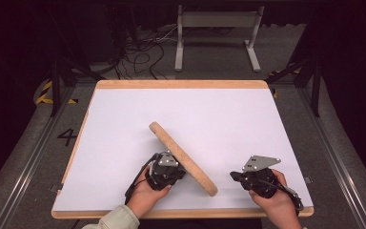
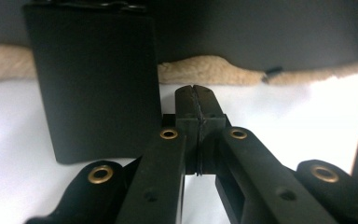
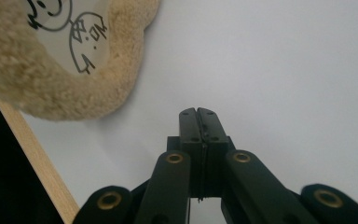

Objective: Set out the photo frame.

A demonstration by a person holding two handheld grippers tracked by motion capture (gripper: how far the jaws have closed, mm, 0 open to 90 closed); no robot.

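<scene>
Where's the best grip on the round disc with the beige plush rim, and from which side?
Probably the beige plush rim of the round disc at its near end, coming from the right with the right gripper. The disc stands tilted on edge, leaving that thick soft rim exposed. The jaws are shut; open them first.

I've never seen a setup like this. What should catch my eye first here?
Probably the round, fuzzy tan disc, propped up on edge in the middle of the white table. The left gripper sits right against it, while the right gripper rests apart near the front right corner, jaws shut.
</scene>
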